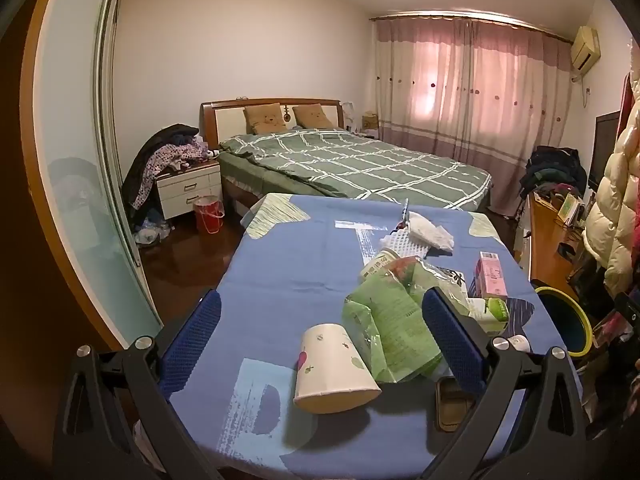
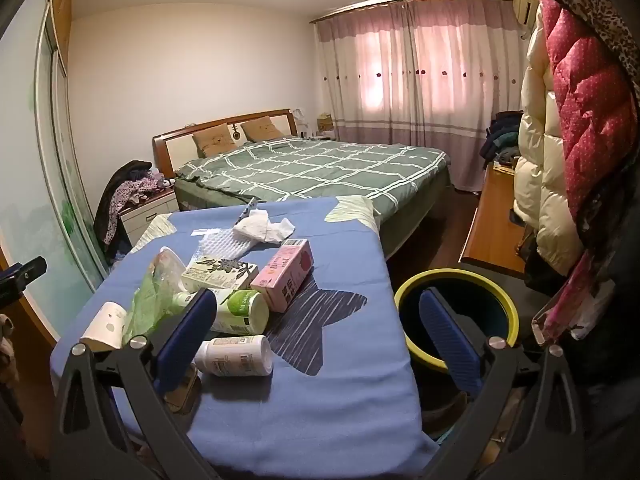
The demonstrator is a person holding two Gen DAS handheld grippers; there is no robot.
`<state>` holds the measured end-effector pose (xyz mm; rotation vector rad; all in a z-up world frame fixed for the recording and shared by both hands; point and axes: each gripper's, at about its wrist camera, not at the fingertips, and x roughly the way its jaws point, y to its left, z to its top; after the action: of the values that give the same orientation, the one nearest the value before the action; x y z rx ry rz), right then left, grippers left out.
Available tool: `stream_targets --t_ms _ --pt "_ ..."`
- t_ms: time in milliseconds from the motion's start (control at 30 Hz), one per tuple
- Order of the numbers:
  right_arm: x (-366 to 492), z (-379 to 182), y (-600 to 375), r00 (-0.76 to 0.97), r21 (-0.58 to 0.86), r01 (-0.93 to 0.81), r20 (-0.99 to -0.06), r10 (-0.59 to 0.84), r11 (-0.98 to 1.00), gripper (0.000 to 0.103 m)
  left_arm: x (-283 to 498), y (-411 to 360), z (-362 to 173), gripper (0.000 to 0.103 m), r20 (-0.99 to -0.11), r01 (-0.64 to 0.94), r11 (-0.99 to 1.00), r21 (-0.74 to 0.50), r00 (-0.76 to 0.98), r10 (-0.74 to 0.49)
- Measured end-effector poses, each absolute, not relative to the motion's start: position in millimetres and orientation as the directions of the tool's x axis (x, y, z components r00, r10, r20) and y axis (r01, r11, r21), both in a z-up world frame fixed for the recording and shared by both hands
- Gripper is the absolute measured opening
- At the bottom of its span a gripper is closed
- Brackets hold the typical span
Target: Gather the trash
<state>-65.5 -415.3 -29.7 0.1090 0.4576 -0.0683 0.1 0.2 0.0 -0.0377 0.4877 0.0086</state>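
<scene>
1. Both tools I hold spread wide and empty: left gripper (image 1: 320,336), right gripper (image 2: 316,332).
2. Between my left fingers lies the tipped paper cup (image 1: 334,366), touching green wrappers (image 1: 394,328).
3. Beside the table (image 2: 340,364) stands the yellow-rimmed bin (image 2: 496,300).

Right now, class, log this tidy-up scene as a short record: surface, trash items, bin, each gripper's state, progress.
surface: table with blue cloth
trash items: paper cup lying on its side; green plastic bag; pink carton; white bottle; crumpled tissue
bin: yellow-rimmed bin, on the floor beside the table's right edge
left gripper: open, holding nothing
right gripper: open, holding nothing
progress: nothing picked up yet
</scene>
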Motion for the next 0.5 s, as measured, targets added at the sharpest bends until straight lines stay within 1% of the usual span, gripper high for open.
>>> stream_targets --t_ms 500 --pt "-62.7 -35.6 -416.0 0.891 0.094 0.085 -0.452 -0.033 0.992 0.097 0.8 0.2 0.6 0.099 -0.478 -0.016 0.999 -0.033 0.878 -0.001"
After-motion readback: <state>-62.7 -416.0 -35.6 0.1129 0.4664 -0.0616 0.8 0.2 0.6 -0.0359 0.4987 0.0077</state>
